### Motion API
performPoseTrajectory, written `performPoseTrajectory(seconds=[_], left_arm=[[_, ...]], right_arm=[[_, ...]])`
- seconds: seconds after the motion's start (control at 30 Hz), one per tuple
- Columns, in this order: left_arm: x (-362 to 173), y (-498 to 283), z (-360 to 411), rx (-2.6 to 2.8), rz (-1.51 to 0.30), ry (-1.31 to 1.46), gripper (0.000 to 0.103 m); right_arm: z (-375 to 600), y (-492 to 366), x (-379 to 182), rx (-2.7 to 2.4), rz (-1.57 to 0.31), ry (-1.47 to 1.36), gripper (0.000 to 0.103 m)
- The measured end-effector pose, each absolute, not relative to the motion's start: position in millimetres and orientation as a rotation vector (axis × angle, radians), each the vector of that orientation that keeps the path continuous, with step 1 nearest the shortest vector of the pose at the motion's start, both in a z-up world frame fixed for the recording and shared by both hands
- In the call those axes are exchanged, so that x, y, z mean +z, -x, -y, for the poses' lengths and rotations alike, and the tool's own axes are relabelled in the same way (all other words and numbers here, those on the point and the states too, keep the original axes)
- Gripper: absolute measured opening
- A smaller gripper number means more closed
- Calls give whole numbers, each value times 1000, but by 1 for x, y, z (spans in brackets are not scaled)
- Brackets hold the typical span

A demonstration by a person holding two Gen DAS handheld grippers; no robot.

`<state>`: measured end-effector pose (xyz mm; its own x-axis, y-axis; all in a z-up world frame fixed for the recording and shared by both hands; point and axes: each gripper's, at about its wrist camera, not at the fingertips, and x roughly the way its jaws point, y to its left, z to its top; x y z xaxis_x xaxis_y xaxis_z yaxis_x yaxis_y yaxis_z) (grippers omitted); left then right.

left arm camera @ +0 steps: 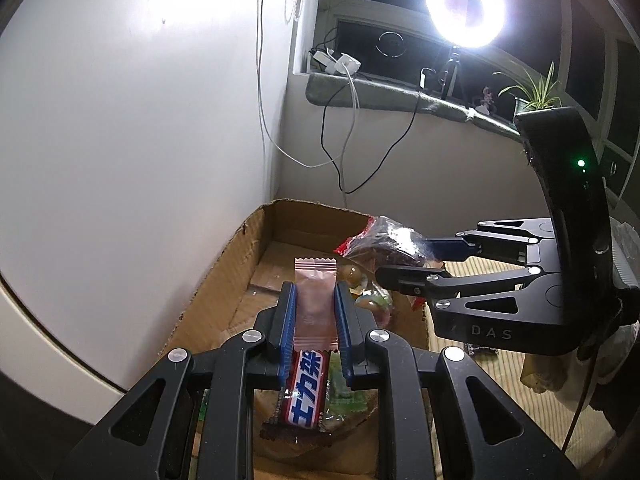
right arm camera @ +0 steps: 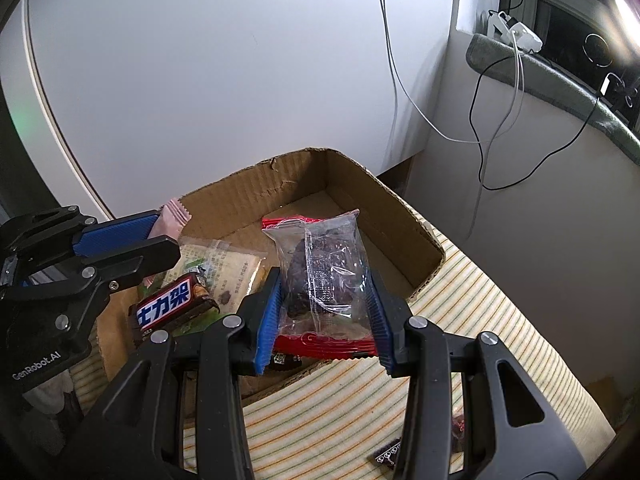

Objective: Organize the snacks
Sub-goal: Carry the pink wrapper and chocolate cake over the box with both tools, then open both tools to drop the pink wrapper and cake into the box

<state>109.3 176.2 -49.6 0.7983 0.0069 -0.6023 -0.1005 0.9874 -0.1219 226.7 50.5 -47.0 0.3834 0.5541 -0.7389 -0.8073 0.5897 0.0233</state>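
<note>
White walls and a striped cloth (right arm camera: pixel 472 320) surround your cardboard box (right arm camera: pixel 404 216).
Your left hand-held gripper (left arm camera: pixel 315 312) clamps a pink packet (left arm camera: pixel 314 300) above the box; your right hand-held gripper (right arm camera: pixel 326 312) clamps a clear red-edged snack bag (right arm camera: pixel 324 276) over its near edge.

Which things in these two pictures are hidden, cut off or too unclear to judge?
- Left wrist view: the near end of the cardboard box is hidden behind the left gripper, which holds the pink packet.
- Right wrist view: the box floor under the clear packet is covered by it and the right gripper.
- The small dark wrapper is cut off by an arm; its print is too small.
</note>
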Motion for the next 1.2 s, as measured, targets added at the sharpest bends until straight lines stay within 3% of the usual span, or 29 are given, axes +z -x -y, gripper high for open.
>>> performPoseTrajectory(seconds=[0.57,0.6,0.63,0.7,0.77,0.83,1.13,1.2], left_arm=[[-50,-111,-179,75,-640,148,19],[-51,-111,-180,84,-641,148,19],[-51,-111,-180,86,-646,148,22],[-51,-111,-180,86,-648,148,29],[-51,-111,-181,90,-646,150,36],[-51,-110,-182,98,-644,154,51],[-49,-105,-186,130,-636,161,61],[-48,-105,-186,133,-638,161,65]], right_arm=[[-54,-235,-58,915,-811,361,43],[-55,-235,-58,915,-813,361,47],[-55,-235,-58,905,-811,365,51],[-54,-234,-57,898,-796,368,69],[-53,-232,-54,889,-776,370,71],[-53,-232,-52,883,-771,376,71],[-53,-229,-51,865,-768,395,73],[-50,-228,-49,862,-760,393,85]])
